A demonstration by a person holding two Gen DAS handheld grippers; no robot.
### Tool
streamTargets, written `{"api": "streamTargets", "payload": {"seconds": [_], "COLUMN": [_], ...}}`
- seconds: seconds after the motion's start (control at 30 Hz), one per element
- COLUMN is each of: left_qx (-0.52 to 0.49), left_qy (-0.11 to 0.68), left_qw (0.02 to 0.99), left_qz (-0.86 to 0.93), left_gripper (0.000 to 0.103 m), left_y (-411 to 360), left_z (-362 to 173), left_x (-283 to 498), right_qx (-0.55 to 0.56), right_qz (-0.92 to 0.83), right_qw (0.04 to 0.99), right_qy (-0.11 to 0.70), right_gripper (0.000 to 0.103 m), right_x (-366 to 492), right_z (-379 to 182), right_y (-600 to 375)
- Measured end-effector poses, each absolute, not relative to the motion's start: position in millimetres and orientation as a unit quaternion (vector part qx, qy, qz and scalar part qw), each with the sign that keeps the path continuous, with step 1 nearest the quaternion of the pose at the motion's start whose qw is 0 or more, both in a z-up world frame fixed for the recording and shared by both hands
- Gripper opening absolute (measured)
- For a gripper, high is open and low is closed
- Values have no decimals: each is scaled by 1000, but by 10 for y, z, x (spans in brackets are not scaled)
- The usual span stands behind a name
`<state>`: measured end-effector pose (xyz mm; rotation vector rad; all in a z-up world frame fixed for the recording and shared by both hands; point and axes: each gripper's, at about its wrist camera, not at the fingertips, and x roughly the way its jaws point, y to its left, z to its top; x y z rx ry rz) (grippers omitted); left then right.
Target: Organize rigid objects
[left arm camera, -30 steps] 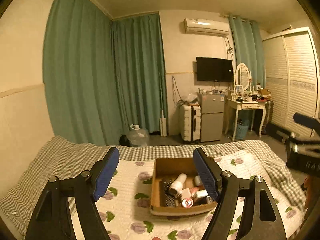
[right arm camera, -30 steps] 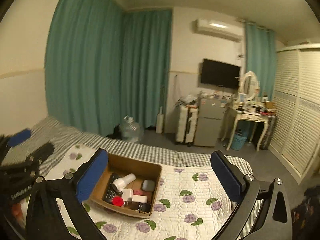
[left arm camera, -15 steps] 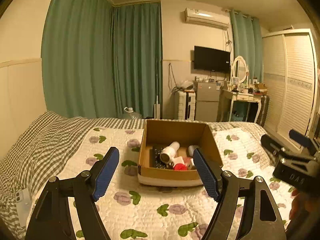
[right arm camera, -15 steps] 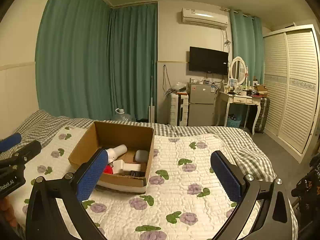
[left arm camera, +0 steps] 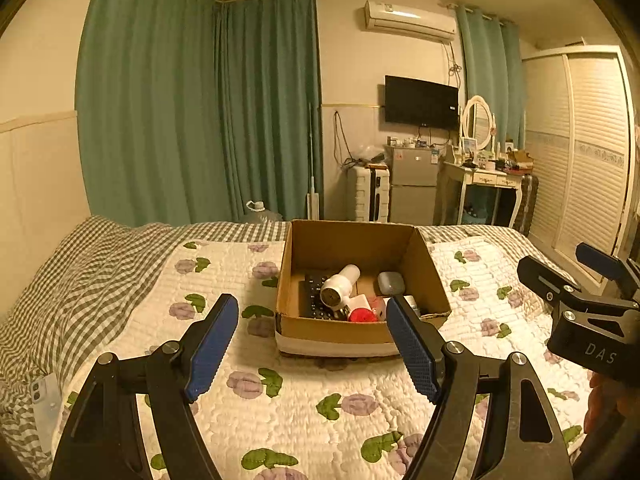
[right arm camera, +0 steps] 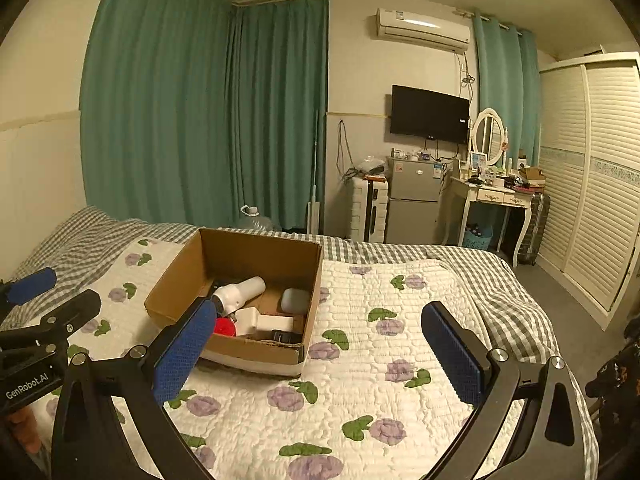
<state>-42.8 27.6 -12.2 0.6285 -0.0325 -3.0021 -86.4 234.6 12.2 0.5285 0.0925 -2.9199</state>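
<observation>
An open cardboard box (left arm camera: 352, 332) sits on the flowered quilt; it also shows in the right wrist view (right arm camera: 260, 354). Inside lie a white hair dryer (left arm camera: 338, 286), a black remote (left arm camera: 310, 298), a red round object (left arm camera: 362, 315), a grey case (left arm camera: 390, 282) and a white block (right arm camera: 276, 322). My left gripper (left arm camera: 312, 344) is open and empty, just short of the box's near wall. My right gripper (right arm camera: 320, 354) is open and empty, to the right of the box. Each gripper shows at the edge of the other's view.
The flowered quilt (right arm camera: 400, 360) lies over a checked bed sheet (left arm camera: 80, 264). Green curtains (left arm camera: 200, 112) hang behind the bed. A fridge (right arm camera: 414, 204), a white suitcase (right arm camera: 368, 210), a dressing table (right arm camera: 496, 200) and a slatted wardrobe (right arm camera: 600, 184) stand beyond.
Both grippers have dropped lower and come closer to the box, which now looks larger and nearer. Both stay open and empty.
</observation>
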Motion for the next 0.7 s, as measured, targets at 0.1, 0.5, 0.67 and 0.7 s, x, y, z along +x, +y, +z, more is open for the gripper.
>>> {"api": "streamTargets", "payload": {"seconds": [0.1, 0.5, 0.67, 0.7], "left_qx": [207, 218, 220, 220], "left_qy": [-9, 3, 0, -1], "left_qw": [37, 36, 38, 37], "left_qz": [-978, -975, -975, -975], "left_gripper": [79, 79, 79, 79], "left_y": [277, 264, 270, 275], "left_z": [-128, -114, -123, -127], "left_x": [-438, -475, -475, -476], "right_qx": [179, 184, 187, 187], "right_qz": [-980, -979, -978, -978], "right_qw": [87, 81, 82, 82], "right_qy": [32, 33, 35, 35], "right_gripper": [103, 103, 103, 103], "right_x": [-858, -872, -870, -868], "right_z": [116, 98, 95, 94], "right_y": [2330, 2320, 2315, 2314]}}
